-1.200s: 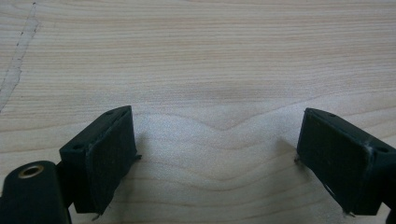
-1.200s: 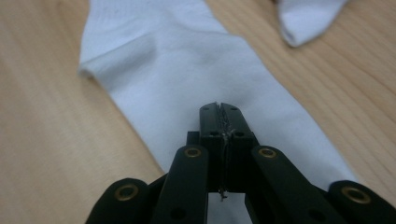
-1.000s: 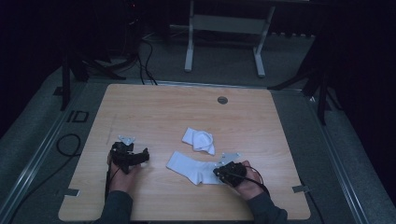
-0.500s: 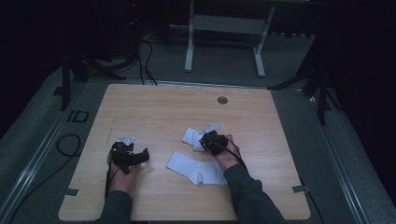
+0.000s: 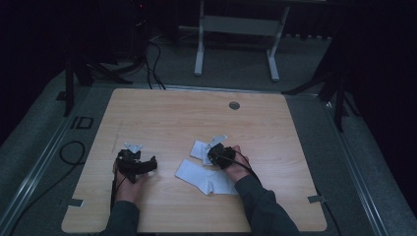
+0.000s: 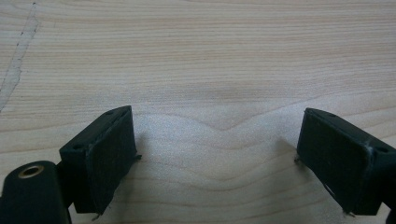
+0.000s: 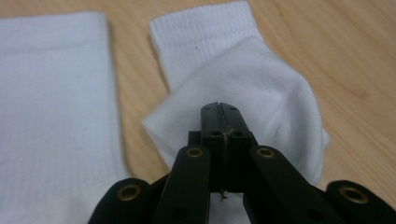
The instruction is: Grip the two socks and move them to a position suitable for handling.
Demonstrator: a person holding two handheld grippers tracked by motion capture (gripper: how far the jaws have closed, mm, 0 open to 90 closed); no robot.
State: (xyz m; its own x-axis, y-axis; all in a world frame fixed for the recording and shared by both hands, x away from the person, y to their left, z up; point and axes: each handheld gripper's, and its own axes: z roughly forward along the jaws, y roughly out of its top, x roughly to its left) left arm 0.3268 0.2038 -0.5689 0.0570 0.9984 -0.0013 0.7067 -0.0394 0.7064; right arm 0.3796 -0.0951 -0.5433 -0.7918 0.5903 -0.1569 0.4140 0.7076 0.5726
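Observation:
Two white socks lie near the middle of the wooden table. One is spread flat. The other is folded over on itself, just beyond the flat one. My right gripper hangs over the folded sock with its jaws pressed together; no cloth shows between them. My left gripper rests at the front left, open over bare wood, with nothing between its pads.
A round cable port sits near the table's far edge. A pale scratch marks the wood ahead of the left gripper. Grey carpet, cables and a white stand surround the table.
My right gripper has moved from the right end of the flat sock, left and away, to the folded sock. Both socks lie as before. The left hand has kept still.

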